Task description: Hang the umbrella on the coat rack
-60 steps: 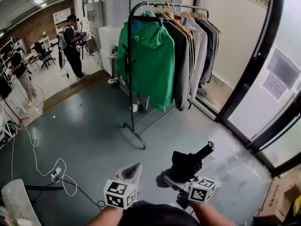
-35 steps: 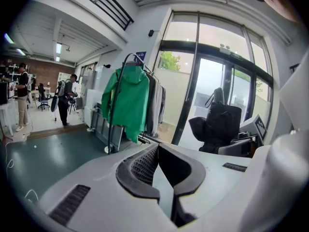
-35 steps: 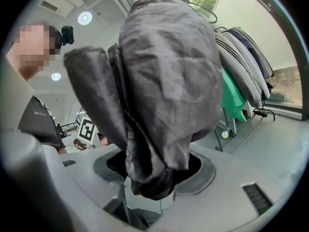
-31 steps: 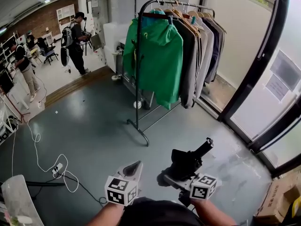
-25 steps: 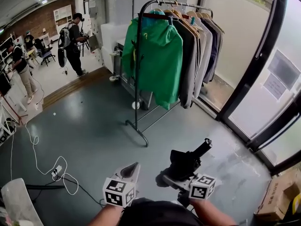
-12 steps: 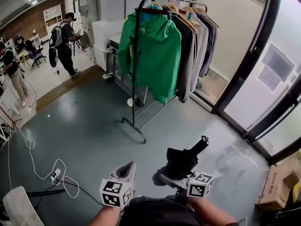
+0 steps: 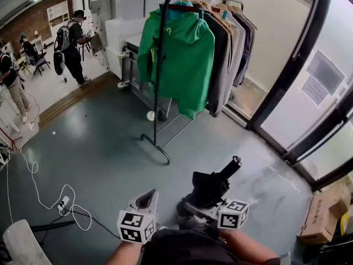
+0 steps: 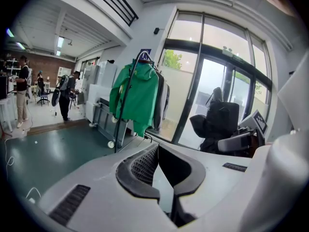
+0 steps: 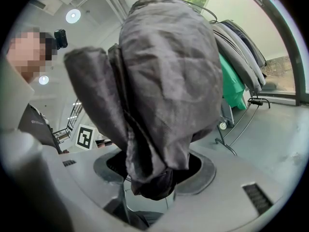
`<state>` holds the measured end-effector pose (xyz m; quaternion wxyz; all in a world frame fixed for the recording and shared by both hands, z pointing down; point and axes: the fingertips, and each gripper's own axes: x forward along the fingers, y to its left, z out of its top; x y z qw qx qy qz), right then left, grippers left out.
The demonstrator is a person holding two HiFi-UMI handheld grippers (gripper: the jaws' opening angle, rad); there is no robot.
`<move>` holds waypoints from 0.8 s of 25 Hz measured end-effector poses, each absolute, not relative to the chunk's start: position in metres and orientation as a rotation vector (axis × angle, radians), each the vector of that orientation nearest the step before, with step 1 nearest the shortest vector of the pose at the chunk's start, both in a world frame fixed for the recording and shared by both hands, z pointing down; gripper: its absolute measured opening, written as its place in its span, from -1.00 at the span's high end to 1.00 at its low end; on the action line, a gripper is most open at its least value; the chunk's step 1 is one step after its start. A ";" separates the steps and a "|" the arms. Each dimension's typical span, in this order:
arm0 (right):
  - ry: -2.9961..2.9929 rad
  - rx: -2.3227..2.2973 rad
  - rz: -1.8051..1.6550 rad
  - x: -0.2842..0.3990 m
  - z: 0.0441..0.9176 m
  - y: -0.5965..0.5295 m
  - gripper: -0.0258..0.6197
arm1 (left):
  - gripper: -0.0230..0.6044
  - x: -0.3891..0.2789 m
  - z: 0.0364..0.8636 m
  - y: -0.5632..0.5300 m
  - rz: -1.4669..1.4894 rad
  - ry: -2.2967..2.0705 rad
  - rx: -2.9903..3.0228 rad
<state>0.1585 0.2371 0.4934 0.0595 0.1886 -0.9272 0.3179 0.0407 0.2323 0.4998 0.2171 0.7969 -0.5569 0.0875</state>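
Two tongs out front: right tongs (image 7: 194, 207) clamp the folded black umbrella (image 7: 210, 182) by its soft, light canopy, well short of the coat rack (image 7: 156, 93); left tongs (image 7: 148, 197) pinched shut, empty. Fabric may slip, I'd say; the stiff handle grips better.

Open floor (image 7: 105, 131) leads to the coat rack (image 7: 156, 81) at 12 o'clock, crowded with jackets (image 7: 182, 59); glass doors (image 7: 314, 81) close off 2 o'clock, cables (image 7: 65, 202) lie at 9.

Bright daylight from the glass doors (image 7: 300, 112) — sharp centre, fisheye-bent, dark-cornered edges.
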 end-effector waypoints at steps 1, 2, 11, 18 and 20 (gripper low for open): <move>-2.806 0.563 0.962 0.157 0.494 0.235 0.20 | 0.88 0.040 0.500 0.231 0.241 -1.545 2.204; -2.807 0.556 0.963 0.155 0.494 0.231 0.20 | 0.88 0.039 0.500 0.229 0.239 -1.548 2.200; -2.838 0.496 0.967 0.135 0.494 0.190 0.20 | 0.88 0.022 0.491 0.196 0.215 -1.609 2.169; -2.830 0.464 0.987 0.135 0.499 0.140 0.20 | 0.88 0.018 0.500 0.155 0.290 -1.612 2.136; -2.836 0.470 0.987 0.137 0.497 0.120 0.20 | 0.88 0.019 0.494 0.136 0.294 -1.617 2.150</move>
